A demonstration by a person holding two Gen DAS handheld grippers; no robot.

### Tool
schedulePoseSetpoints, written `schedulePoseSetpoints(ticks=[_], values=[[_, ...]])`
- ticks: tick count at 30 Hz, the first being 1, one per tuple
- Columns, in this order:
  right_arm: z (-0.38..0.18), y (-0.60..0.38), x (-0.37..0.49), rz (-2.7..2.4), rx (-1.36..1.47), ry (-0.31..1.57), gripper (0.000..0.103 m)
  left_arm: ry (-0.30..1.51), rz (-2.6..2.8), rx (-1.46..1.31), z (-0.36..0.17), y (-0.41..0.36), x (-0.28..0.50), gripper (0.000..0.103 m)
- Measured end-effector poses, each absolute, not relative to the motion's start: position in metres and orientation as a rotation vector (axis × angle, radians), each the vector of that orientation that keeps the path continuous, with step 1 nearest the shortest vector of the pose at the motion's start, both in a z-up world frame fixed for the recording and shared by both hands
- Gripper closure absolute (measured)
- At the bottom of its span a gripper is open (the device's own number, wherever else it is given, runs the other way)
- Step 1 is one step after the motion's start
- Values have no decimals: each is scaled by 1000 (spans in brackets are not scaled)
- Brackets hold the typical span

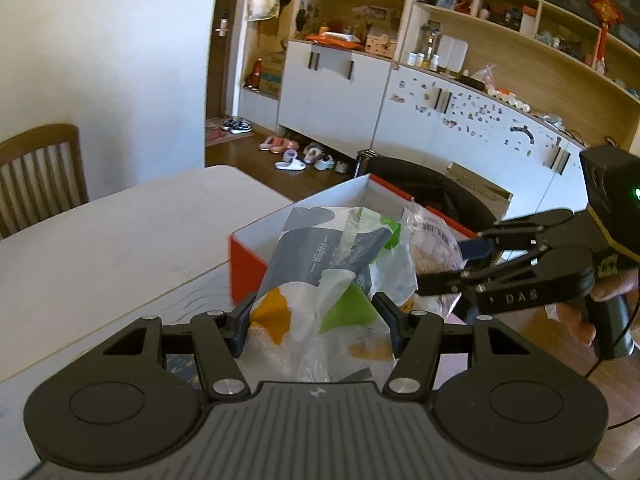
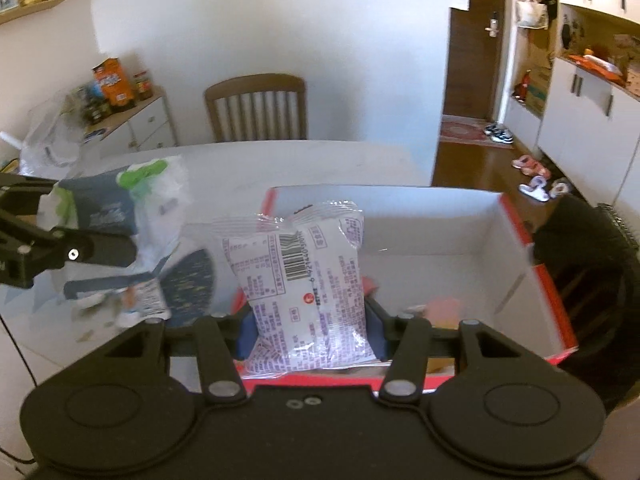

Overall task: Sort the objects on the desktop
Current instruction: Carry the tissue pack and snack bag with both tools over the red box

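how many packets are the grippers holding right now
2: a tissue pack in the left gripper beside the red box, and a snack bag in the right gripper over it. The box may hide more.

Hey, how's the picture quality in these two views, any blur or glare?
Left wrist view: sharp, fisheye bends the shelves; the tissue pack is clear. Right wrist view: that pack is motion-blurred at left, while the snack bag shows glare on its plastic.
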State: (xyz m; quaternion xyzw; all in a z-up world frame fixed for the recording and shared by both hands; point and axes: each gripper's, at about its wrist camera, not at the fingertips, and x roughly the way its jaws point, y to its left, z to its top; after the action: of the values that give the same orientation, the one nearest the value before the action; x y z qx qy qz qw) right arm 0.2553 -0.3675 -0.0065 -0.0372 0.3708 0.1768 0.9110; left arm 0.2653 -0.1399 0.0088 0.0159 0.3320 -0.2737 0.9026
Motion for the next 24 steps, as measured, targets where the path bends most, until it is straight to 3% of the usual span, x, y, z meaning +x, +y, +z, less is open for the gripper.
schedulePoseSetpoints(ticks=[24], values=[[-53, -433, 360, 272, -115, 860, 51, 833, -576, 273, -37, -274, 342, 44]])
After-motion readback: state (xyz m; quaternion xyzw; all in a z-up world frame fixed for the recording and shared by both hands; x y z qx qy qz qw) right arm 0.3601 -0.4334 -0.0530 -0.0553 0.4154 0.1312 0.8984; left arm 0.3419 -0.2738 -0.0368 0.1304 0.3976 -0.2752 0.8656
